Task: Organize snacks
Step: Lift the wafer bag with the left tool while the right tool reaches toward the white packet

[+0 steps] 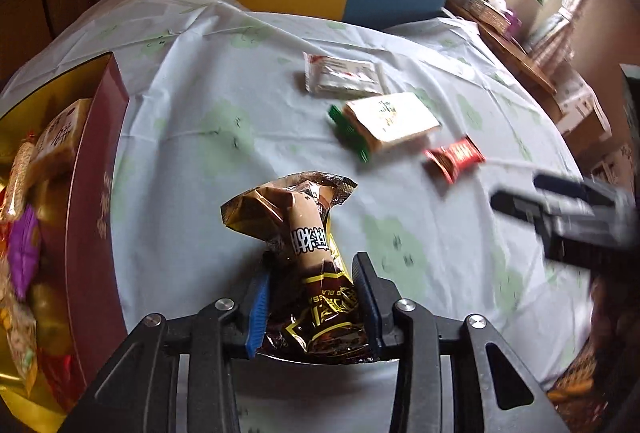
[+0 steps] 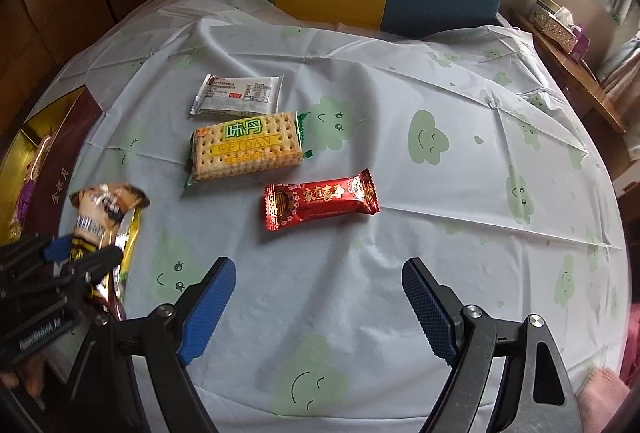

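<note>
My left claw (image 1: 312,297) is clamped on a brown-and-gold snack packet (image 1: 308,233), held clear of the surface (image 2: 400,273) at about 3 o'clock of the maroon gift box (image 1: 94,201). My right claw (image 2: 318,297) stands wide and holds nothing. At its 12 o'clock lie a red candy packet (image 2: 320,203), a cracker pack (image 2: 246,145) and a white sachet (image 2: 240,95), near one another.
</note>
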Demonstrator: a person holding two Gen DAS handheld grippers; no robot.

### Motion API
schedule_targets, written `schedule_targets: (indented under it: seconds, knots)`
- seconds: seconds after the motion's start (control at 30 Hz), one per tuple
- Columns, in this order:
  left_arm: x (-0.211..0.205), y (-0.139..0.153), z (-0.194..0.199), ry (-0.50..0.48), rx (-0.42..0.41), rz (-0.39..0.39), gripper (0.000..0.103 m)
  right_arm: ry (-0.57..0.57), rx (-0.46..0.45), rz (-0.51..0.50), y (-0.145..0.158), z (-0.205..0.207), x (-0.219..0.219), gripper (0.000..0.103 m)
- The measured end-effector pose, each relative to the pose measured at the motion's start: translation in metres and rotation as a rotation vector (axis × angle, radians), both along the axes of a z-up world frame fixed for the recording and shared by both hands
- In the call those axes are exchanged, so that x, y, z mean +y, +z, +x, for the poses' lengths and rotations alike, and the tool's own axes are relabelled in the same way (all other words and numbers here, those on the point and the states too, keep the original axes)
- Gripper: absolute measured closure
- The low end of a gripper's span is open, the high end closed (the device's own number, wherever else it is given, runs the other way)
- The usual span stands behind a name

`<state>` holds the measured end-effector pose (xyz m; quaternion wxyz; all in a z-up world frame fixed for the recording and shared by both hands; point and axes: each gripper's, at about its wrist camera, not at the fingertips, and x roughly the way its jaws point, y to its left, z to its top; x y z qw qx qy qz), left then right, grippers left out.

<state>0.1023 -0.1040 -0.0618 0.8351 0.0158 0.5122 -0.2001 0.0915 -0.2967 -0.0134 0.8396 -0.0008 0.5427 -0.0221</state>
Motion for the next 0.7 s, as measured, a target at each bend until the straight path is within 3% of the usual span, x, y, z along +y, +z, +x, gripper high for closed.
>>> schedule_targets:
  seconds: [0.2, 0.4, 0.5, 0.57, 0.7]
  knots:
    - [-0.012, -0.001, -0.045, -0.126, -0.112, 0.057, 0.064, 0.001, -0.054, 0.044, 0.008, -0.002, -0.001, 0.017]
    - [-0.004, -0.013, -0.044, -0.097, -0.104, 0.003, 0.064, 0.08, -0.087, 0.046, 0.008, -0.003, 0.016, 0.02]
    - [0.001, -0.014, -0.046, -0.104, -0.109, -0.022, 0.064, 0.112, -0.098, 0.062, 0.008, -0.004, 0.024, 0.025]
    - [0.001, -0.015, -0.046, -0.109, -0.118, -0.025, 0.064, 0.128, -0.09, 0.064, 0.008, -0.002, 0.029, 0.035]
    - [0.002, -0.016, -0.051, -0.123, -0.156, -0.026, 0.064, 0.197, -0.079, 0.036, 0.014, 0.017, 0.046, 0.038]
